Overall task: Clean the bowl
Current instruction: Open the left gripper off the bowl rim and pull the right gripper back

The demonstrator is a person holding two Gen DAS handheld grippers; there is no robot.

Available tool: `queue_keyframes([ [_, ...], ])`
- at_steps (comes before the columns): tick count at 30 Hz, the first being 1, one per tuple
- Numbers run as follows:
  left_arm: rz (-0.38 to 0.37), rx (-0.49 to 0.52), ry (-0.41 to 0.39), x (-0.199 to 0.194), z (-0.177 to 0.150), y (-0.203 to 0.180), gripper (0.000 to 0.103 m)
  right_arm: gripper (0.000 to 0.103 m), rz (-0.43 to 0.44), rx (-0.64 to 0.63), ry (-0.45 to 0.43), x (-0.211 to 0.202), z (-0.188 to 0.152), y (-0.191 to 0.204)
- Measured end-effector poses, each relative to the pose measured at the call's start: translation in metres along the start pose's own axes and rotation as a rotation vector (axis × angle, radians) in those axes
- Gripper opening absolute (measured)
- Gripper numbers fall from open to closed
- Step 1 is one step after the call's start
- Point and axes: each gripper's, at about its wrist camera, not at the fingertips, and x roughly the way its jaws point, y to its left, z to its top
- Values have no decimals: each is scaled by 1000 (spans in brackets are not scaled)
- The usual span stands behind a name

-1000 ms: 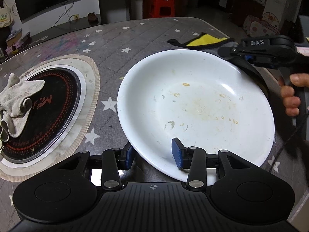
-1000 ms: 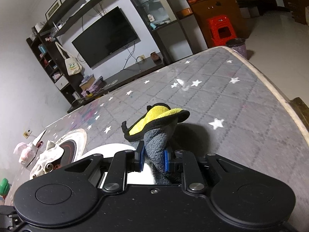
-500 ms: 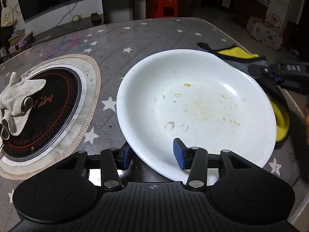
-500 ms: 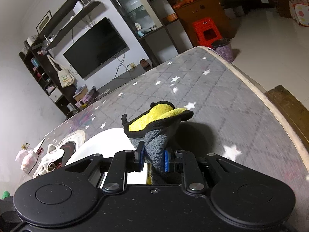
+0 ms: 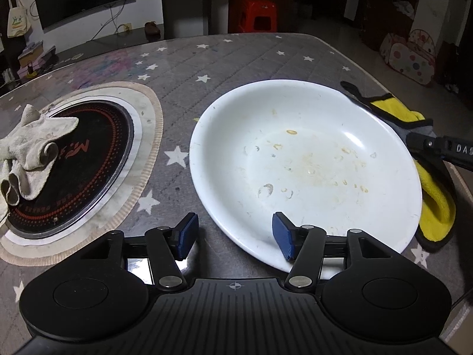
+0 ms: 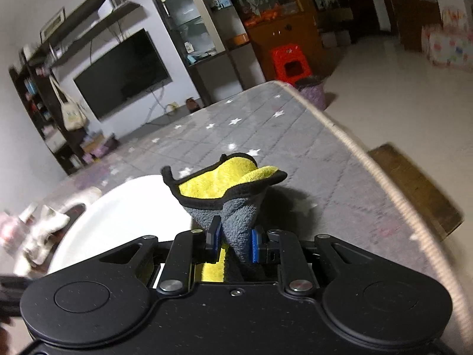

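Bowl: the white bowl (image 5: 304, 165) sits on the table (image 5: 236, 59) straight ahead of the left gripper (image 5: 235, 233), its near rim between the spread blue fingers; yellowish smears and dried spots show on its floor.
Left gripper: jaws wide apart, holding nothing; one finger (image 5: 282, 235) lies over the bowl's inside, the other outside on the table.
Right gripper: the right gripper (image 6: 235, 244) is pinching a grey-and-yellow cloth (image 6: 227, 186), which bunches up ahead of its tips, beside the bowl's far-right rim.
Slip risk: judged, if the left jaws do not close on the rim, wiping pressure could skid or tip the bowl.
Cloth risk: the pinch sits low on a narrow fold; dragging may pull it free.
Nearby: a rag (image 5: 28, 148) on the round cooktop (image 5: 88, 159), left of the left gripper.
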Motion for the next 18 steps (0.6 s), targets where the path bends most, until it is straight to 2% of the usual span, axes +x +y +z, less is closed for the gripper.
queue_keyframes([
  [8, 13, -14, -18, -9, -1, 6, 64, 21, -88, -151, -25, 6, -3, 12],
  [18, 26, -33, -49, -24, -4, 13, 68, 21, -119, -208, -22, 13, -8, 14],
])
